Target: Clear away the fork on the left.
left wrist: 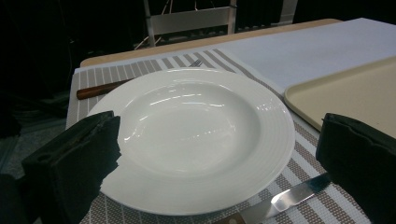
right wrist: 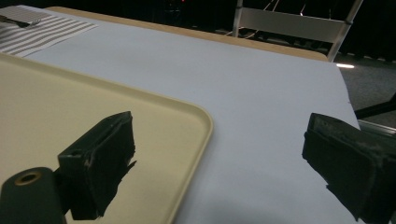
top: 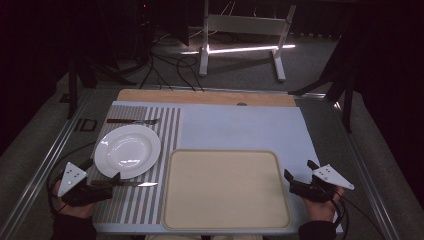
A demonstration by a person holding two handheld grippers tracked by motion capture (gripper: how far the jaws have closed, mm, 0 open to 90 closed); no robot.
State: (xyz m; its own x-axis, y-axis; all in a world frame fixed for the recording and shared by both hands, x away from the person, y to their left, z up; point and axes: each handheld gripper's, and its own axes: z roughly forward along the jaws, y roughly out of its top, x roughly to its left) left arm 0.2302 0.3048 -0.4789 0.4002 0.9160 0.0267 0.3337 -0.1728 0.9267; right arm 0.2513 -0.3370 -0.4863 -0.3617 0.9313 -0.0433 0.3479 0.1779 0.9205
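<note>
A white plate (top: 127, 150) sits on a striped placemat (top: 167, 130) at the left part of the surface (top: 240, 127), which is covered by a pale sheet with a wooden edge along its far side. In the left gripper view the plate (left wrist: 196, 135) is deep-welled and empty, with a ridged rim. A fork (top: 132, 121) with a dark reddish handle lies on the mat just beyond the plate, and a knife (top: 125, 184) lies on the mat just in front of it, its blade pointing toward the tray. Just beside the mat, on the near middle of the surface, rests a beige tray (top: 226, 189) with rounded corners and nothing on it.

The left tongs (top: 102, 184) hover at the near left corner of the mat, close to the knife's handle end; their jaws are spread wide, framing the plate in the left gripper view (left wrist: 217, 163) and gripping nothing. The right tongs (top: 300, 175) are held just off the tray's right edge, above the pale sheet. In the right gripper view (right wrist: 219, 163) their jaws also stand wide apart and hold nothing, one over the tray's corner (right wrist: 140, 121), the other over the bare sheet.

Beyond the surface, a white metal frame (top: 245, 30) stands on the carpeted floor among black cables (top: 170, 62).
</note>
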